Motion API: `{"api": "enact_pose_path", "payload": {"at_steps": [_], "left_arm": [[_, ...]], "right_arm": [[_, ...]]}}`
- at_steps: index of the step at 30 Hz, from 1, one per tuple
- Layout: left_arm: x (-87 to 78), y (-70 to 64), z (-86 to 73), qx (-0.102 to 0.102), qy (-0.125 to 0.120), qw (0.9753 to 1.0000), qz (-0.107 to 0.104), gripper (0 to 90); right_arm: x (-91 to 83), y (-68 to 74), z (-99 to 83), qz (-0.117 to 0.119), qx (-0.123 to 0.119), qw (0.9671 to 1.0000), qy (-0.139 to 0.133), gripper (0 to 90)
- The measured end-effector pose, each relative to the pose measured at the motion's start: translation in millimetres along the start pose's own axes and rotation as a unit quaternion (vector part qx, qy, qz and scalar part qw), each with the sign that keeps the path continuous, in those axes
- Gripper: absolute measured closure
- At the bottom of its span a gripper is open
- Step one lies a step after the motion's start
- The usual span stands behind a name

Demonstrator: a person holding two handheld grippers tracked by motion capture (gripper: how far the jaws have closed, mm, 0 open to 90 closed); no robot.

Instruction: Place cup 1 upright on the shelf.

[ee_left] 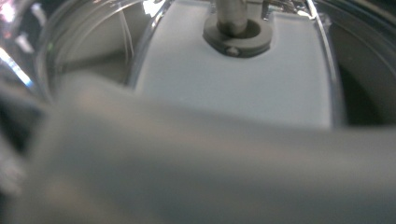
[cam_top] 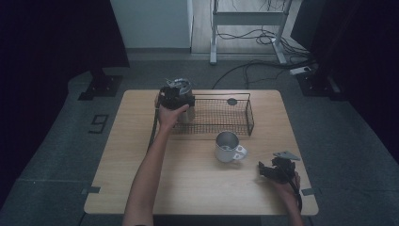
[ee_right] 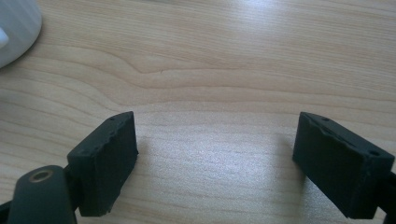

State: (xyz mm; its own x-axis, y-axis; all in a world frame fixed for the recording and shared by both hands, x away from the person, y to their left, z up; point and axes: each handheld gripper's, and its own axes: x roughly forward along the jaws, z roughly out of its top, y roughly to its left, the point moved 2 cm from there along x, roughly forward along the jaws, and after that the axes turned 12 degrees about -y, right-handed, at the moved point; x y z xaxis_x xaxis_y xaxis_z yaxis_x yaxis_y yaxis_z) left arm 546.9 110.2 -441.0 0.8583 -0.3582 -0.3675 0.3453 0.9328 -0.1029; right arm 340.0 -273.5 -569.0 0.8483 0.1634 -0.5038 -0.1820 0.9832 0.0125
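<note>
A person's left hand holds my left gripper (cam_top: 175,95) over the left end of a black wire basket (cam_top: 221,123). A grey metal cup (cam_top: 186,114) hangs right under it, at the basket's left wall. In the left gripper view the cup's shiny inside (ee_left: 233,88) is very close and its blurred rim (ee_left: 196,168) hides the jaws; the gripper looks shut on the cup. A second metal mug (cam_top: 227,146) with a white handle stands in front of the basket. My right gripper (cam_top: 273,170) (ee_right: 215,154) rests low over bare wood at the front right, open, nothing between its pads.
A small dark round object (cam_top: 232,101) lies at the basket's back wall. The mug's white edge (ee_right: 14,28) shows at the top left of the right gripper view. The wooden table (cam_top: 141,179) has free room at its left and front. Cables (cam_top: 254,66) lie on the floor beyond.
</note>
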Motion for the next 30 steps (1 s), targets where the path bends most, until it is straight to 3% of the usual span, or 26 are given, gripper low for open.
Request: {"api": "enact_pose_path", "payload": {"at_steps": [3, 18, 30], "left_arm": [[1.7, 2.0, -3.0, -0.009, 0.002, 1.0000, 0.001, 3.9], [12.2, 2.8, -20.7, -0.013, 0.021, 0.9997, 0.009, 3.9], [18.9, 1.3, -33.7, -0.008, 0.033, 0.9993, 0.016, 3.8]], "right_arm": [[0.0, 0.0, 0.0, 0.000, 0.000, 1.0000, 0.000, 13.3], [0.0, 0.0, 0.0, 0.000, 0.000, 1.0000, 0.000, 13.3], [0.0, 0.0, 0.0, 0.000, 0.000, 1.0000, 0.000, 13.3]]}}
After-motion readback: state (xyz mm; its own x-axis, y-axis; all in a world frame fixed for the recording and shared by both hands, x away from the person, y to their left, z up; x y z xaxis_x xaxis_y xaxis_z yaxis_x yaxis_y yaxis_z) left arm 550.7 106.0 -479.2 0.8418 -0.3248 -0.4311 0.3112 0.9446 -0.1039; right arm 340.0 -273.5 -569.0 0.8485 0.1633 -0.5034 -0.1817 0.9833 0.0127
